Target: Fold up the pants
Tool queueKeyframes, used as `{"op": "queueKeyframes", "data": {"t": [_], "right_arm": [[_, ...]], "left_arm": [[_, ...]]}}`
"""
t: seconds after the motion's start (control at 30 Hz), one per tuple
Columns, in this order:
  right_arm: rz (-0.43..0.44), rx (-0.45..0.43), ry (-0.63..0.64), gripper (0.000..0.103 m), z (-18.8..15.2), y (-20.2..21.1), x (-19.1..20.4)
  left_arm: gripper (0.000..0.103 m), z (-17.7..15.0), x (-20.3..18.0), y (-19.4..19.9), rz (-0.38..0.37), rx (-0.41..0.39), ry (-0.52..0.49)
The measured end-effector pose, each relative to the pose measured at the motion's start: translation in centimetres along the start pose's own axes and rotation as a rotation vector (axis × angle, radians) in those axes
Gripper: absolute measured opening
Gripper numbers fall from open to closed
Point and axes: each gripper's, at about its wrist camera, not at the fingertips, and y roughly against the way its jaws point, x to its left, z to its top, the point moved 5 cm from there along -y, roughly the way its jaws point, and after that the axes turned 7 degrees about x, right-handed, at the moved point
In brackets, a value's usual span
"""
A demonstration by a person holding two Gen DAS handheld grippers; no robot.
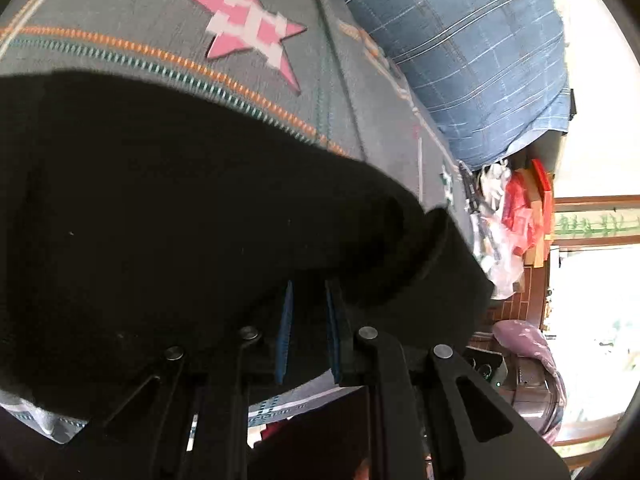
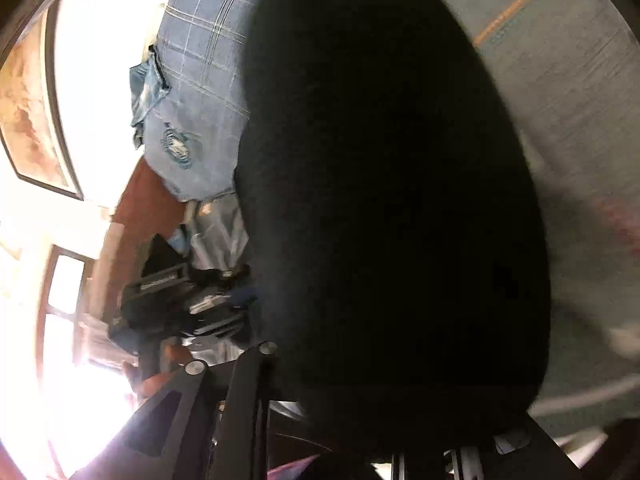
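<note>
A pair of black, soft-knit pants (image 1: 180, 216) lies spread over a grey woven bed cover (image 1: 120, 12) with orange and teal stitched stripes and a pink-and-white star patch (image 1: 252, 28). The pants are the landmark here.

Seen from the left wrist, the left gripper (image 1: 308, 320) sits at the near edge of the pants. Its two blue-padded fingers (image 1: 285, 332) stand close together, with a fold of the black cloth pinched between them, so the jaws are clamped on the pants. A thick rolled hem or band (image 1: 424, 248) curls up just right of the jaws. The far edge of the pants runs from upper left to lower right in this view, which suggests the long axis lies across the gripper, not away from it.

Beyond the pants, a blue plaid pillow or quilt (image 1: 460, 48) rests at the far side of the cover.

From the right wrist, the pants (image 2: 392, 200) fill nearly the whole view as a dark, blurred mass directly ahead. The right gripper's (image 2: 400, 432) fingertips are buried under the cloth, so whether its jaws grip the fabric cannot be told. Its black linkage arms (image 2: 240, 408) show at the bottom.

Both hands sit at the pants' near edge; the left has the surer hold. The coming fold likely carries this edge across the length of the pants.
</note>
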Motion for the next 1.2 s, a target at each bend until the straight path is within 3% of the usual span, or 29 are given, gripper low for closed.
{"op": "queueKeyframes", "data": {"t": [0.07,0.1,0.13,0.2,0.33,0.53,0.6,0.63,0.67,0.7,0.73,0.8,0.83,1.03,1.13,1.2], "right_arm": [[-0.023,-0.047,0.02,0.029,0.0,2.1,0.0],[-0.032,-0.072,0.011,0.037,0.1,2.9,-0.3],[-0.04,-0.1,-0.014,0.041,0.3,3.9,-0.8],[-0.038,-0.147,-0.069,0.045,0.5,5.6,-2.0],[-0.014,-0.171,-0.157,0.045,0.4,7.0,-4.0],[0.025,-0.173,-0.172,0.047,0.1,7.1,-4.3],[0.035,-0.177,-0.193,0.047,0.7,6.9,-4.2],[0.044,-0.178,-0.214,0.047,0.6,7.1,-4.5],[0.053,-0.182,-0.24,0.047,0.6,7.0,-4.8],[0.061,-0.19,-0.259,0.047,1.0,6.8,-4.7],[0.061,-0.208,-0.259,0.044,1.3,6.7,-4.7],[0.04,-0.237,-0.213,0.02,1.5,7.2,-3.8],[0.049,-0.244,-0.181,0.018,1.8,7.6,-3.0],[0.167,-0.23,-0.061,0.018,2.9,8.3,2.4],[0.191,-0.183,-0.05,0.018,2.9,6.7,2.8],[0.184,-0.149,-0.072,0.018,2.9,5.2,2.0]], "left_arm": [[0.016,0.2,-1.2,0.3,-0.021,-0.002,-0.037],[0.025,0.3,-1.8,0.3,-0.042,0.004,-0.055],[0.042,0.6,-2.6,0.2,-0.061,0.009,-0.071],[0.068,1.0,-4.1,-0.3,-0.082,0.015,-0.101],[0.07,1.3,-7.4,-2.4,-0.074,0.069,-0.178],[0.07,-0.4,-9.3,-6.0,-0.038,0.188,-0.232],[0.069,-0.8,-9.9,-6.8,-0.016,0.2,-0.241],[0.063,-0.8,-10.1,-7.1,0.007,0.187,-0.242],[0.051,-0.5,-10.4,-7.3,0.031,0.162,-0.244],[0.018,-0.4,-10.5,-7.5,0.045,0.158,-0.242],[0.012,-0.2,-10.7,-7.6,0.048,0.166,-0.232],[0.012,0.0,-10.9,-6.8,0.012,0.15,-0.197],[0.012,-0.1,-11.4,-5.7,-0.003,0.123,-0.203],[0.012,-0.6,-13.1,0.6,-0.08,0.002,-0.219],[0.012,-0.4,-11.9,2.7,-0.072,-0.047,-0.199],[0.012,0.0,-9.9,2.1,-0.027,-0.057,-0.157]]}}
